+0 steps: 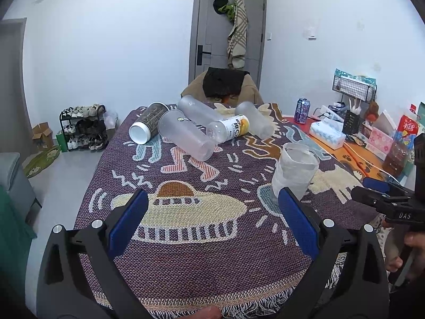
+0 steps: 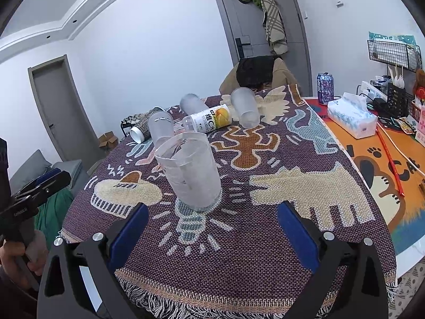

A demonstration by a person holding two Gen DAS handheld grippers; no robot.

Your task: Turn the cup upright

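A frosted clear plastic cup (image 1: 294, 171) stands upright, mouth up, on the patterned cloth (image 1: 202, 239); in the right wrist view the cup (image 2: 190, 170) stands just ahead of my gripper. My left gripper (image 1: 212, 220) is open and empty, with the cup just beyond its right finger. My right gripper (image 2: 211, 232) is open and empty, a short way back from the cup. Farther back several clear cups (image 1: 186, 138) lie on their sides, with a labelled bottle (image 1: 229, 130) and a dark paper cup (image 1: 148, 125).
The right gripper's body (image 1: 390, 202) shows at the right of the left wrist view. A tissue box (image 2: 352, 118), a drink can (image 2: 325, 89), wire baskets and small boxes crowd the orange mat on the right. A chair with a black garment (image 1: 224, 83) stands beyond the table.
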